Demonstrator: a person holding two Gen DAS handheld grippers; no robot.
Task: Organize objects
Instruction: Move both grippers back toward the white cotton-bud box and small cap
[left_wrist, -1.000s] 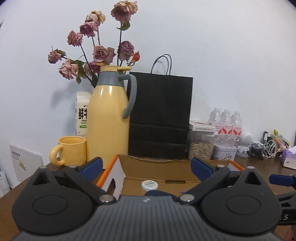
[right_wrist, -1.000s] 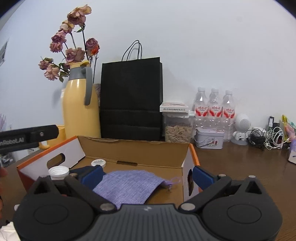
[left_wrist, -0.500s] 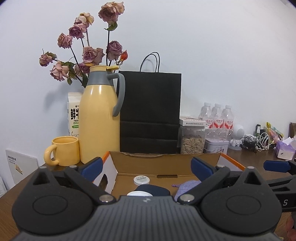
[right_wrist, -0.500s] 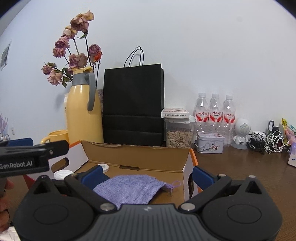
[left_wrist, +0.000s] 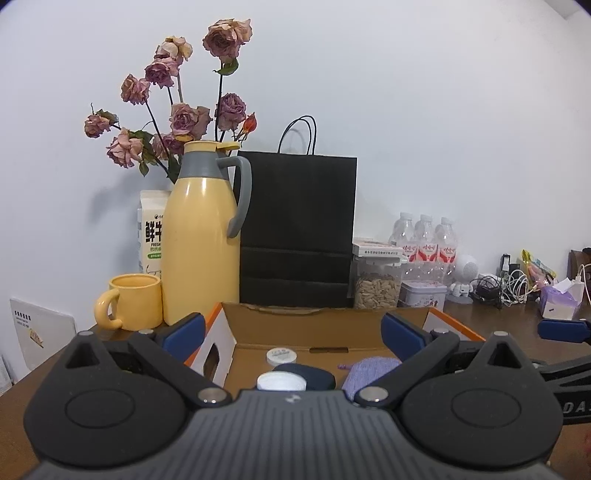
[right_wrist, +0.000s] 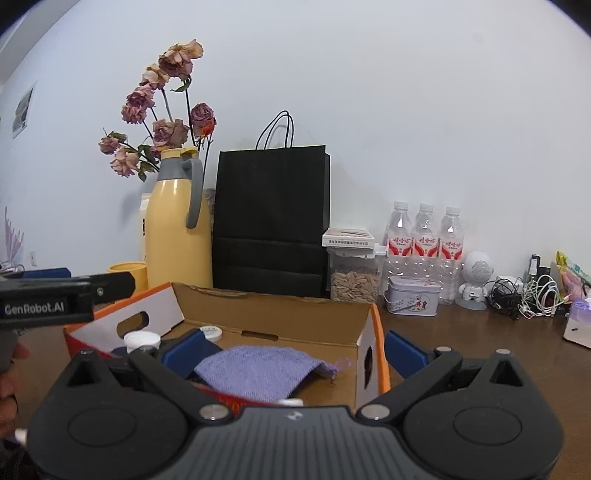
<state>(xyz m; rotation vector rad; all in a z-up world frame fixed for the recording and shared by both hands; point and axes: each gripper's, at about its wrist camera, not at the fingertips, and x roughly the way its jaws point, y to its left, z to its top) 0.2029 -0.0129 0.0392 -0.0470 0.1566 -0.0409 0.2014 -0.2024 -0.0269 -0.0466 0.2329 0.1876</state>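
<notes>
An open cardboard box (left_wrist: 317, 325) (right_wrist: 280, 314) with orange edges sits on the brown table. Inside lie a purple woven cloth (right_wrist: 255, 371) (left_wrist: 369, 369), a small white round lid (left_wrist: 281, 355) (right_wrist: 211, 332), a white bottle cap (left_wrist: 280, 381) (right_wrist: 142, 339) and a dark blue object (left_wrist: 314, 373). My left gripper (left_wrist: 291, 334) is open and empty in front of the box. My right gripper (right_wrist: 291, 350) is open and empty, its fingers on either side of the box's right wall. The left gripper's finger (right_wrist: 66, 291) shows at the left of the right wrist view.
Behind the box stand a yellow thermos jug (left_wrist: 201, 236), a yellow mug (left_wrist: 129, 306), a milk carton (left_wrist: 151, 229), dried roses (left_wrist: 177, 114), a black paper bag (left_wrist: 295, 229), a seed jar (left_wrist: 376, 284), a tin (left_wrist: 423, 293), three water bottles (left_wrist: 424, 243), and cables (left_wrist: 509, 284).
The left gripper has pulled back and turned right, so more of the box's inside shows. The right gripper has risen a little. Both stay open.
</notes>
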